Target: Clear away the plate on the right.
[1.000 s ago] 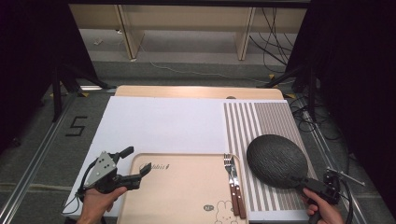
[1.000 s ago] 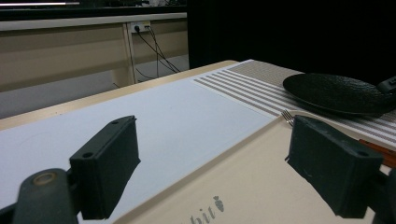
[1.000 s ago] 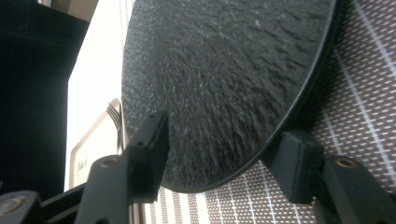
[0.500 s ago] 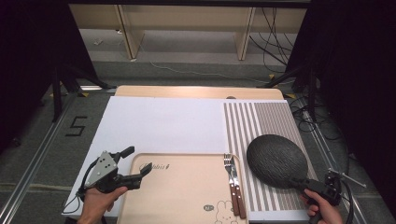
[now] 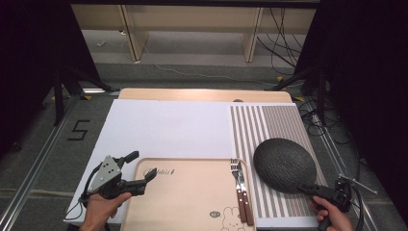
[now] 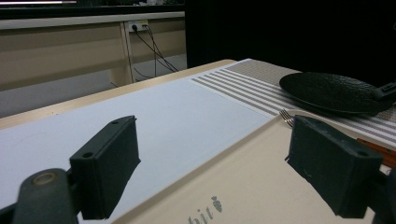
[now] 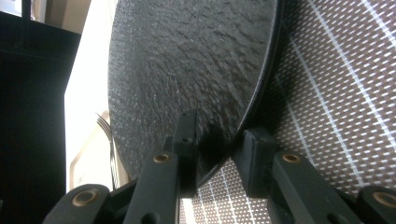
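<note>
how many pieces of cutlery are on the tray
2: a fork and a knife, both with brown handles, lie side by side along the right edge of the tray, just left of the black plate. Nothing seems to hide more.

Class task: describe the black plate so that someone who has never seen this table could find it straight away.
Start at the striped placemat covering the right side of the table. On its near half lies the black plate, just right of the tray's fork and knife. It is the sole round, dark, rough-textured thing there, its near rim between the right gripper jaws.
</note>
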Tool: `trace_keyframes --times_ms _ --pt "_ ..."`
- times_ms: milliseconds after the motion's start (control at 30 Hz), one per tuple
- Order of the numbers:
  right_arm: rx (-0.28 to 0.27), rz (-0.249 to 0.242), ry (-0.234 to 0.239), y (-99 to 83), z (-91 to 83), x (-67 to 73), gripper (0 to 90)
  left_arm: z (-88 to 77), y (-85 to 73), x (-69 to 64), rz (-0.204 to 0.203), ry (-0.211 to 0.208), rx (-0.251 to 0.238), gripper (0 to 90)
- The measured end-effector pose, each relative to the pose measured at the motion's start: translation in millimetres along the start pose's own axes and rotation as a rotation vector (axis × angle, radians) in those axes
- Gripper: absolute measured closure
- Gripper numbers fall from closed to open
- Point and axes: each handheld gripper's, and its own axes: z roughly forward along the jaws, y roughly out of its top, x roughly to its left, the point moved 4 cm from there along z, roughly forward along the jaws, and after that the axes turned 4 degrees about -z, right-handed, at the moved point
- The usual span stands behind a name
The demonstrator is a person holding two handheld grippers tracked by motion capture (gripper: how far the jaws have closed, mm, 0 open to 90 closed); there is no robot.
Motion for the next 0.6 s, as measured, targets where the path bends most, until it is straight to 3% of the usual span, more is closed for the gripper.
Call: trace_keyframes --times_ms 100,167,600 --pt "-0.007 -0.007 -0.003 -0.3 1.0 -2.9 73.5 0.2 -0.2 -0.3 0.000 -0.001 0.001 15.9" --pt "0.014 0.033 0.008 0.3 -1.6 -1.8 74.3 0.2 -0.1 -0.4 0.001 -0.001 0.002 15.9" --pt "-0.035 0.088 0.070 2.2 -3.4 -0.2 81.5 1.2 -0.5 -1.1 0.004 -0.013 -0.001 16.5"
